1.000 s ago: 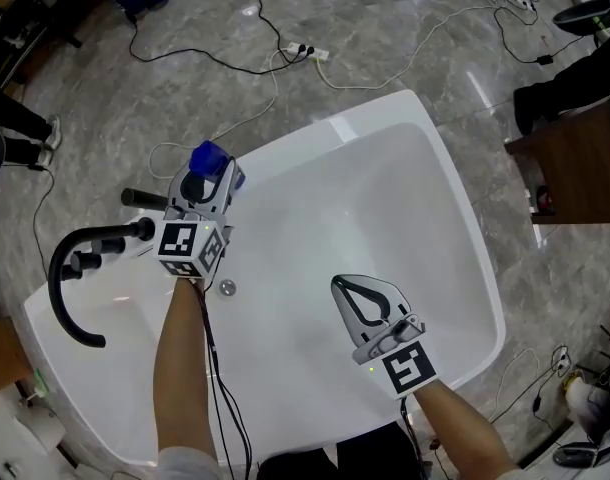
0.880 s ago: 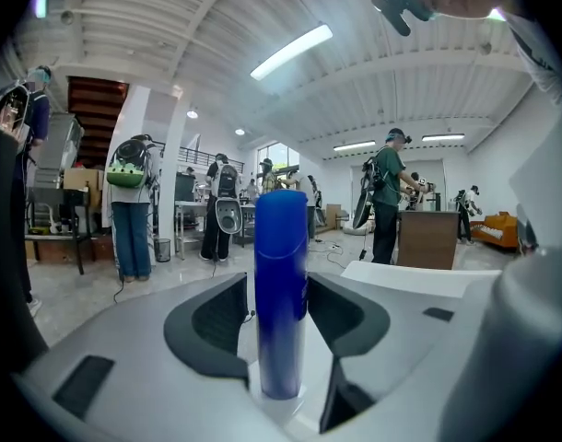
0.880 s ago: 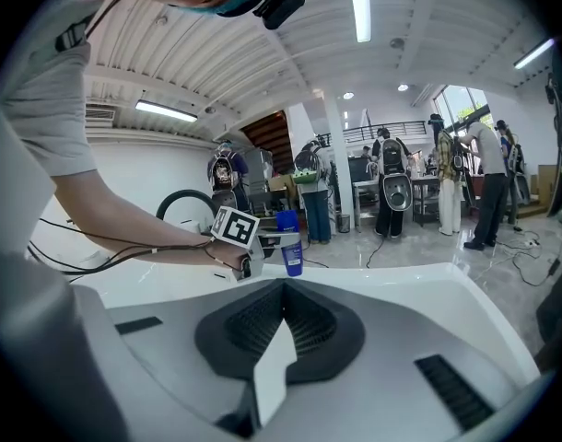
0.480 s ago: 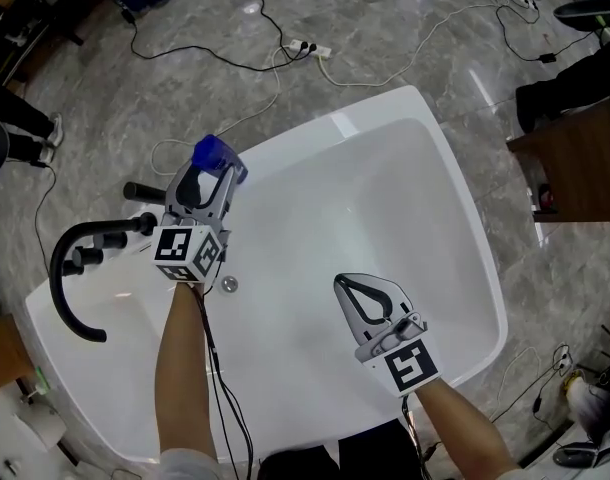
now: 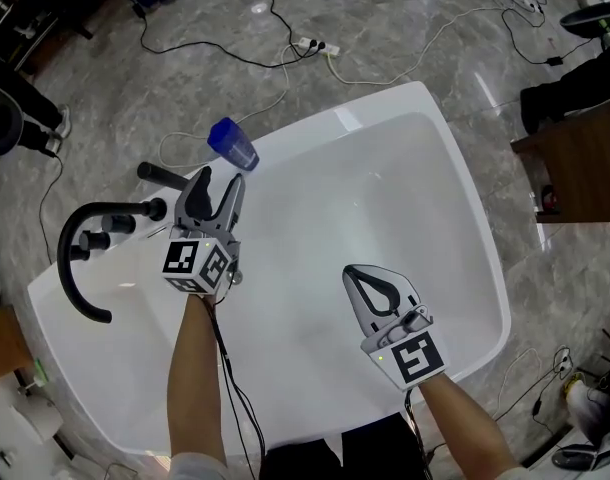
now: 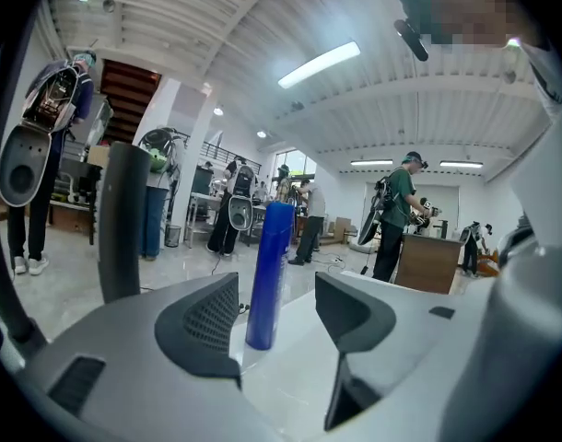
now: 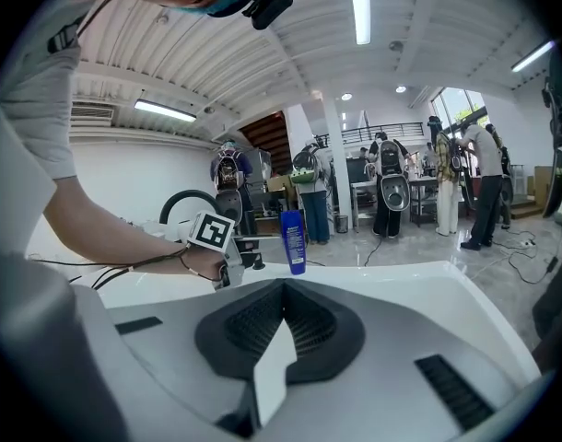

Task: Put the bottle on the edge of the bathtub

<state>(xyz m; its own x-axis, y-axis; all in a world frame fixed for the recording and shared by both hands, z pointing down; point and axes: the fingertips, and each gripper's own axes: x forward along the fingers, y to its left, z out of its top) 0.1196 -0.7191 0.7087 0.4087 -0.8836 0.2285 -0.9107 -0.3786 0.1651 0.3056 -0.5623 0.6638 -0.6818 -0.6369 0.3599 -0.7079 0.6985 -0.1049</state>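
The blue bottle (image 5: pixel 232 145) stands upright on the white bathtub's rim (image 5: pixel 385 98), at its far left side. My left gripper (image 5: pixel 217 180) sits just short of it, jaws open wide and nothing between the pads. In the left gripper view the bottle (image 6: pixel 269 274) stands free beyond the two fingers (image 6: pixel 203 325). My right gripper (image 5: pixel 370 286) hovers over the tub's inside, shut and empty. The right gripper view shows its jaws (image 7: pixel 283 325) closed, with the bottle (image 7: pixel 293 240) far off on the rim.
A black curved faucet (image 5: pixel 80 258) with knobs rises from the rim left of my left gripper. Cables (image 5: pixel 285 38) lie on the grey marble floor beyond the tub. A dark wooden cabinet (image 5: pixel 575 168) stands at the right. People stand in the background of both gripper views.
My left gripper has opened and drawn back towards me, leaving the bottle standing on the rim. The right gripper has hardly moved.
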